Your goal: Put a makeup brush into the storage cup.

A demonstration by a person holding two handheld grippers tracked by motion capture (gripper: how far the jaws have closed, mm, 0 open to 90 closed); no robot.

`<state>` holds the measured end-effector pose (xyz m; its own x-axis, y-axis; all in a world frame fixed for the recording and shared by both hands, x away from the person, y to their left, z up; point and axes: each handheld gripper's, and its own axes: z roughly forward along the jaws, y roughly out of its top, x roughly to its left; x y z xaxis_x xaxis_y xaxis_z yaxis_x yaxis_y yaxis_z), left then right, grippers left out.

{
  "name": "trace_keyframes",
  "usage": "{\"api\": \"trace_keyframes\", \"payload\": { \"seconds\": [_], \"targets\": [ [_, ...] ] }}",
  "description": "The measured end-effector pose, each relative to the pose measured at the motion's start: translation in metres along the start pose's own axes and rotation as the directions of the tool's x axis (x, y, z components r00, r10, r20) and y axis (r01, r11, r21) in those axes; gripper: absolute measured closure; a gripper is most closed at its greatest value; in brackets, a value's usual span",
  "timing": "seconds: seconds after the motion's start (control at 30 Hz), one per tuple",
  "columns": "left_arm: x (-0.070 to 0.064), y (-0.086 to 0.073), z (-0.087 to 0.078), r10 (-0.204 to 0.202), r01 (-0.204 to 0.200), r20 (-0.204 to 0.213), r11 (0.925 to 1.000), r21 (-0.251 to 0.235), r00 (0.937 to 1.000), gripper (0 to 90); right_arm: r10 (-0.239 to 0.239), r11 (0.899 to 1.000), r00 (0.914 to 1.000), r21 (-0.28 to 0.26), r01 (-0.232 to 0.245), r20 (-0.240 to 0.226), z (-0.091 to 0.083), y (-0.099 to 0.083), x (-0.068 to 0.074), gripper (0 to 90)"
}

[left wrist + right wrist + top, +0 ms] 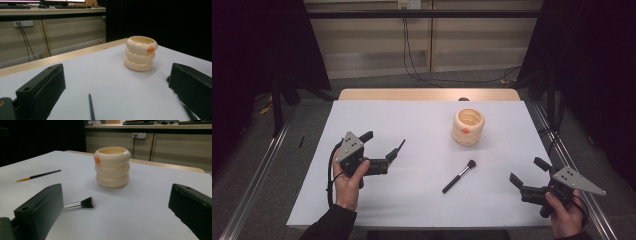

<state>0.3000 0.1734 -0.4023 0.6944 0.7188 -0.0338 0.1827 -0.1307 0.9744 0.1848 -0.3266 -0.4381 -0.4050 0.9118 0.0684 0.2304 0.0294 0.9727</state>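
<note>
White sheet [412, 195] covers our table; in the high view the makeup brush [459, 176] lies diagonally between the grippers, bristles toward the cream ringed holder [468, 126]. Left gripper [384, 142] and right gripper [525, 172] gape wide, holding nothing. Our left gripper view adds a thin dark stick [91, 107]. Our right gripper view shows a slender paintbrush [38, 175] lying far left.
</note>
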Motion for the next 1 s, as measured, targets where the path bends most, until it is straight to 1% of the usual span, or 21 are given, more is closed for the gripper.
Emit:
{"api": "trace_keyframes", "payload": {
  "seconds": [0.03, 0.07, 0.1, 0.17, 0.2, 0.23, 0.3, 0.37, 0.4, 0.43, 0.47, 0.5, 0.6, 0.67, 0.77, 0.8, 0.87, 0.9, 0.93, 0.97, 1.0],
  "targets": [
    [0.0, 0.0, 0.001, -0.012, 0.012, -0.002, 0.9999, -0.002, 0.9999, 0.6, -0.001, 1.0, 1.0, -0.002, 0.001, 0.003, 0.0, 0.0, -0.001, 0.0],
    [0.0, 0.0, 0.001, -0.012, 0.012, -0.002, 0.9999, -0.002, 0.9999, 0.5, -0.001, 1.0, 1.0, -0.002, 0.001, 0.003, 0.0, 0.0, -0.001, 0.0],
    [0.002, 0.003, 0.004, -0.012, 0.012, -0.002, 0.9999, -0.002, 0.9999, 0.6, 0.012, 1.0, 0.9999, -0.003, -0.012, 0.002, 0.0, 0.0, 0.0, 0.0],
    [0.004, 0.006, 0.007, -0.007, 0.007, 0.006, 1.0, -0.007, 1.0, 0.6, 0.003, 1.0, 1.0, -0.004, -0.003, -0.002, 0.0, 0.0, 0.0, 0.0],
    [0.005, 0.007, 0.008, 0.006, -0.006, 0.009, 1.0, -0.007, 0.9999, 0.7, 0.002, 1.0, 1.0, -0.004, -0.002, -0.001, 0.001, 0.0, 0.0, 0.0],
    [0.006, 0.008, 0.009, 0.011, -0.011, 0.012, 0.9999, -0.006, 0.9999, 0.9, 0.01, 1.0, 1.0, -0.006, -0.01, -0.001, 0.0, 0.0, 0.0, 0.0],
    [0.01, 0.008, 0.012, 0.016, -0.016, 0.011, 0.9998, 0.014, 0.9998, 1.1, 0.006, 1.0, 1.0, -0.006, -0.006, -0.003, 0.0, 0.0, 0.0, 0.0],
    [0.01, 0.008, 0.013, 0.01, -0.01, 0.008, 0.9998, 0.016, 0.9999, 1.1, 0.007, 1.0, 1.0, -0.008, -0.007, -0.001, 0.0, 0.0, 0.0, 0.0],
    [0.012, 0.009, 0.015, 0.012, -0.012, 0.018, 0.9998, 0.016, 0.9998, 1.0, 0.006, 1.0, 1.0, -0.004, -0.006, -0.004, 0.0, 0.0, -0.001, 0.0],
    [0.013, 0.01, 0.016, 0.014, -0.014, 0.018, 0.9997, 0.021, 0.9997, 0.9, 0.005, 1.0, 1.0, -0.002, -0.005, -0.007, 0.0, 0.0, -0.001, 0.0],
    [0.014, 0.013, 0.02, 0.022, -0.022, 0.02, 0.9996, 0.017, 0.9996, 1.0, 0.005, 1.0, 0.9999, -0.003, -0.005, -0.009, 0.001, 0.0, -0.001, 0.0],
    [0.014, 0.013, 0.02, 0.022, -0.022, 0.02, 0.9996, 0.017, 0.9996, 1.0, 0.005, 1.0, 0.9999, -0.003, -0.005, -0.009, 0.001, 0.0, -0.001, 0.0],
    [0.015, 0.018, 0.027, 0.017, -0.017, 0.026, 0.9998, 0.005, 0.9995, 0.9, -0.001, 1.0, 1.0, -0.007, 0.001, -0.005, 0.001, 0.0, 0.0, 0.0],
    [0.016, 0.021, 0.03, 0.029, -0.03, 0.032, 0.9995, 0.007, 0.9991, 0.9, 0.0, 1.0, 1.0, -0.009, 0.0, -0.004, 0.001, 0.0, 0.0, 0.0],
    [0.016, 0.024, 0.032, 0.033, -0.033, 0.031, 0.9994, 0.007, 0.999, 0.9, 0.001, 1.0, 1.0, -0.006, -0.001, -0.005, 0.001, 0.0, -0.001, 0.0],
    [0.017, 0.028, 0.035, 0.034, -0.034, 0.036, 0.9994, -0.008, 0.9988, 0.8, 0.001, 1.0, 1.0, -0.007, -0.001, -0.008, 0.001, 0.0, 0.0, 0.0],
    [0.017, 0.029, 0.036, 0.038, -0.037, 0.041, 0.9993, -0.006, 0.9985, 0.8, -0.003, 1.0, 1.0, -0.007, 0.003, -0.007, 0.001, 0.0, -0.001, 0.0],
    [0.018, 0.032, 0.038, 0.049, -0.049, 0.043, 0.9988, 0.002, 0.9979, 0.8, -0.006, 1.0, 1.0, -0.006, 0.006, -0.008, 0.001, -0.001, -0.001, 0.0],
    [0.018, 0.034, 0.04, 0.044, -0.044, 0.042, 0.999, 0.002, 0.9982, 0.8, -0.006, 1.0, 1.0, -0.006, 0.006, -0.008, 0.001, -0.001, -0.001, 0.0],
    [0.019, 0.037, 0.042, 0.049, -0.049, 0.034, 0.9988, 0.002, 0.9982, 0.7, -0.007, 1.0, 0.9999, -0.007, 0.007, -0.007, 0.001, -0.001, -0.001, 0.0],
    [0.019, 0.039, 0.044, 0.05, -0.05, 0.044, 0.9987, 0.003, 0.9978, 1.0, -0.005, 1.0, 0.9999, -0.006, 0.005, -0.009, 0.001, -0.001, -0.001, 0.0]
  ]
}}
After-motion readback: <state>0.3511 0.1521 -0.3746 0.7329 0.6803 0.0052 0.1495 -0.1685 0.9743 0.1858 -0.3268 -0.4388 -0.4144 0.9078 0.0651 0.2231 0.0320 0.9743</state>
